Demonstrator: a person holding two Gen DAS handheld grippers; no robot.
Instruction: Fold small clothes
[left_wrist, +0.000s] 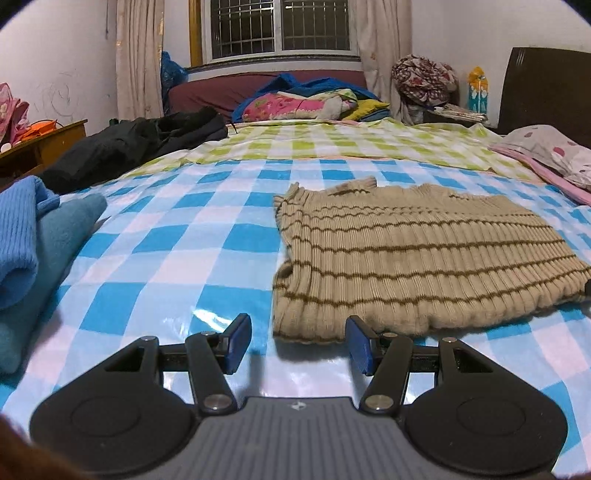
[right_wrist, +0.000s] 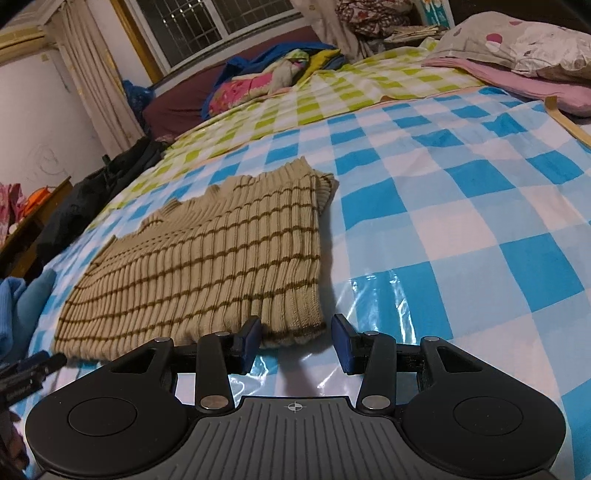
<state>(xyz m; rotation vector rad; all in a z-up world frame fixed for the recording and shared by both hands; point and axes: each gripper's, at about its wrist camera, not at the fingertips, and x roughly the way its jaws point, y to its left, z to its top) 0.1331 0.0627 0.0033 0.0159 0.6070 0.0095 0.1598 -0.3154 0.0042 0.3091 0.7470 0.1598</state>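
Both tongs, left gripper and right gripper, stand spread, pinching nothing. Folded striped sweater lies on a blue-checked bed cover beneath a barred window.

Dim warm indoor light; glare on plastic sheet; fisheye bending, dark vignetted corners.

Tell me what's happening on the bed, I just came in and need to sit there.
A person is folding clothes with two handheld grippers. A beige ribbed sweater with brown stripes lies folded flat on the blue-and-white checked plastic sheet. The left gripper and right gripper stand open at its near edge, holding nothing. Folded blue knitwear sits to the left.
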